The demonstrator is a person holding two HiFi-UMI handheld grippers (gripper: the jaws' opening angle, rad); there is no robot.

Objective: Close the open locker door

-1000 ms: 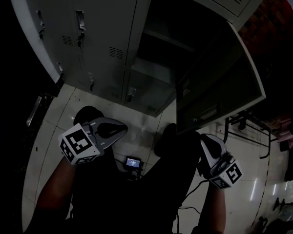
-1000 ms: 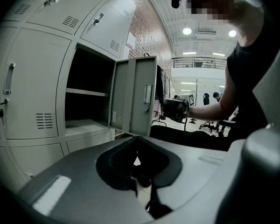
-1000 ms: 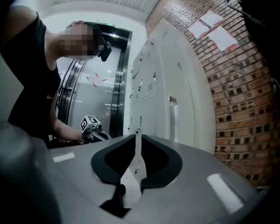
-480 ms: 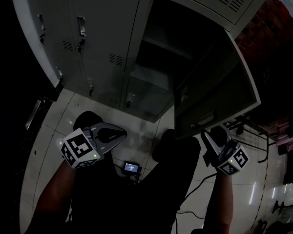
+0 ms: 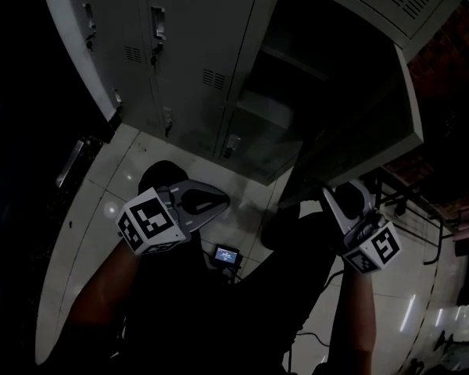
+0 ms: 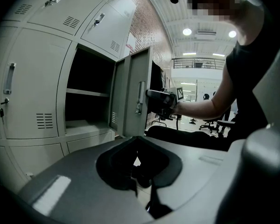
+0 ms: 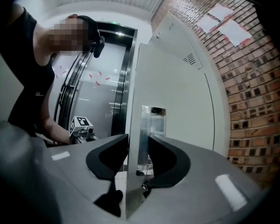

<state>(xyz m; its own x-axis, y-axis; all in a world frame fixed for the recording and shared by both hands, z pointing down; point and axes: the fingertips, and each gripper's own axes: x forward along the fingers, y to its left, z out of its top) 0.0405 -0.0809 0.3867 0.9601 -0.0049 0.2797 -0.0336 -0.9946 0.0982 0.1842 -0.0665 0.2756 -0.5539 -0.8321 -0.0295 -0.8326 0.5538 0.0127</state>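
Pale floor tiles [image 5: 86, 201] run under a dim room, and a bank of grey steel lockers [image 5: 187, 53] fills the top of your head view, its left-hand doors all closed. Your left gripper [image 5: 216, 201] hangs low over the floor in front of them, well apart from any locker. Its own view shows the jaws drawn together with nothing between them. Just right of it, a small lit device [image 5: 228, 255] lies on the floor. Above that gapes the open compartment [image 5: 297, 84], dark inside, with one shelf [image 5: 293, 57] across it.

The locker door [image 5: 359, 131] stands swung out toward you from the compartment's right side. Your right gripper [image 5: 345, 195] is at the door's free edge. In the right gripper view its jaws are closing on that edge, one pad on each face. The right pad sits against the shiny handle plate [image 7: 151, 125], and both look to be touching metal already. On the far right, a brick wall [image 7: 252, 78] closes the scene.

I judge the door to be thin sheet steel: light, stiff, free on its hinges, and slick where it is painted. The free edge by the handle is the place to hold it, farthest from the hinges. It should swing with little effort, so guide it gently. Mind that the jaw on the inner face could be pinched against the frame unless you let go and push flat at the end.
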